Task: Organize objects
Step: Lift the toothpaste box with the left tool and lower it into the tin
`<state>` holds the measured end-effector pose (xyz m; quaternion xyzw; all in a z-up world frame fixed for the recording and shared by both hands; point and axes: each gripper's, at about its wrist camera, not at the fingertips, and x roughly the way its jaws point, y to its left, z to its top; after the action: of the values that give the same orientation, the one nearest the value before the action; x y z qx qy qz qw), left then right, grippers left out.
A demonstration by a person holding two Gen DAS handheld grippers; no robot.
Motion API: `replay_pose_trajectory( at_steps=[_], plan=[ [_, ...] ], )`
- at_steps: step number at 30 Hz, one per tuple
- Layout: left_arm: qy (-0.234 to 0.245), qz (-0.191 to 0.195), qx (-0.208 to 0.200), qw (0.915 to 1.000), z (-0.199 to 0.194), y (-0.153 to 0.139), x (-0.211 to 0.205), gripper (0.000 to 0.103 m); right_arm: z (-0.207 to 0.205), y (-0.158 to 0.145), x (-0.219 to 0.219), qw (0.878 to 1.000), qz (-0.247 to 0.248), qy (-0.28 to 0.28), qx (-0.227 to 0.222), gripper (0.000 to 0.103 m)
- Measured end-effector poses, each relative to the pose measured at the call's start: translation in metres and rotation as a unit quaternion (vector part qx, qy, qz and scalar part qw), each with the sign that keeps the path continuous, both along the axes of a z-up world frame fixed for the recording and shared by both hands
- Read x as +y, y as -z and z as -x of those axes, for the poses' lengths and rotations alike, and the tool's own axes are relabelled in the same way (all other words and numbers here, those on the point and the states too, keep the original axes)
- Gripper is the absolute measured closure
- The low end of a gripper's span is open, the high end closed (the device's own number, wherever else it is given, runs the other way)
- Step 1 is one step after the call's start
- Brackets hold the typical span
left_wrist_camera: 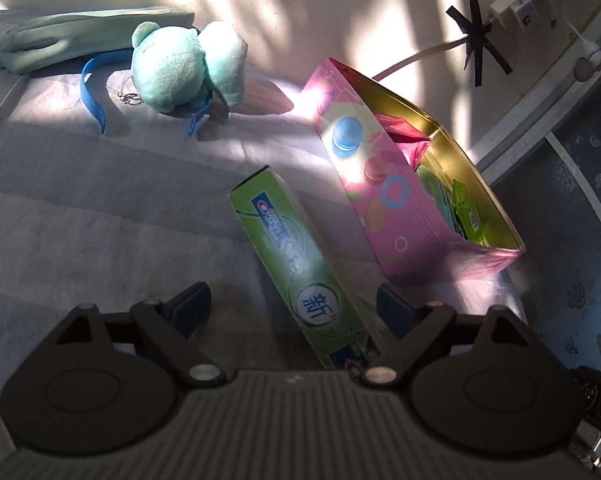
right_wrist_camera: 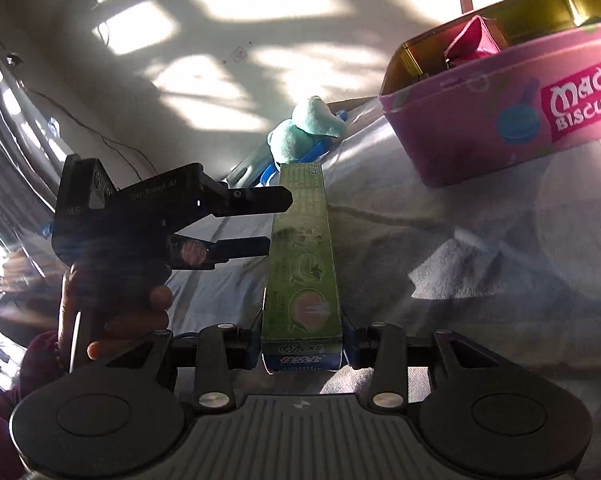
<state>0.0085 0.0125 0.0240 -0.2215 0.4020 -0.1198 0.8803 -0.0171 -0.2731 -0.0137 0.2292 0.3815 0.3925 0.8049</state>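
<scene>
Two grippers meet at one toothpaste box (right_wrist_camera: pixel 302 264). The right gripper (right_wrist_camera: pixel 302 350) clamps its near end, pads on both long sides; the left gripper (left_wrist_camera: pixel 294 306) stands wide, jaws clear of the carton. The box is held above the striped bedding (left_wrist_camera: pixel 100 216), just beside the pink biscuit tin (left_wrist_camera: pixel 384 200). Likely light, stiff card that dents under a hard squeeze; the end grip suits it. The tin's raised rim (right_wrist_camera: pixel 452 76) must be cleared; free space remains inside beside the packets (left_wrist_camera: pixel 466 208).
</scene>
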Motion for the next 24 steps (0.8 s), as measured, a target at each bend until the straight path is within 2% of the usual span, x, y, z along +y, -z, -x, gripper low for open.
replay_pose_trajectory(
  at_steps=[1, 3, 6, 9, 14, 18, 21, 24],
  plan=[
    [-0.001, -0.002, -0.002, 1.0, -0.001, 0.0, -0.004, 0.016, -0.002, 0.004, -0.003, 1.0, -0.017, 0.001, 0.012, 0.065],
    [0.021, 0.008, 0.004, 0.9998, -0.005, 0.003, -0.009, 0.054, -0.001, 0.004, -0.003, 1.0, -0.02, -0.001, 0.01, 0.065],
    [0.016, 0.015, 0.01, 0.9997, -0.01, 0.002, -0.015, 0.057, 0.002, -0.001, 0.003, 1.0, -0.007, -0.006, -0.005, 0.065],
    [0.02, 0.019, 0.005, 0.9996, -0.012, -0.012, -0.02, 0.059, 0.004, -0.01, -0.001, 1.0, -0.008, -0.003, -0.023, 0.065],
    [0.055, 0.01, -0.057, 0.9968, -0.033, -0.067, -0.048, 0.061, -0.004, -0.046, -0.016, 0.995, -0.021, 0.032, -0.094, 0.065],
    [0.094, -0.004, -0.118, 0.9885, -0.069, -0.107, -0.093, 0.06, -0.018, -0.077, -0.033, 0.98, 0.001, 0.103, -0.172, 0.065],
    [0.123, 0.001, -0.131, 0.9837, -0.106, -0.115, -0.126, 0.06, -0.032, -0.086, -0.05, 0.962, 0.047, 0.161, -0.214, 0.065],
    [0.137, -0.002, -0.13, 0.9821, -0.14, -0.114, -0.155, 0.058, -0.054, -0.083, -0.068, 0.951, 0.084, 0.198, -0.224, 0.065]
  ],
)
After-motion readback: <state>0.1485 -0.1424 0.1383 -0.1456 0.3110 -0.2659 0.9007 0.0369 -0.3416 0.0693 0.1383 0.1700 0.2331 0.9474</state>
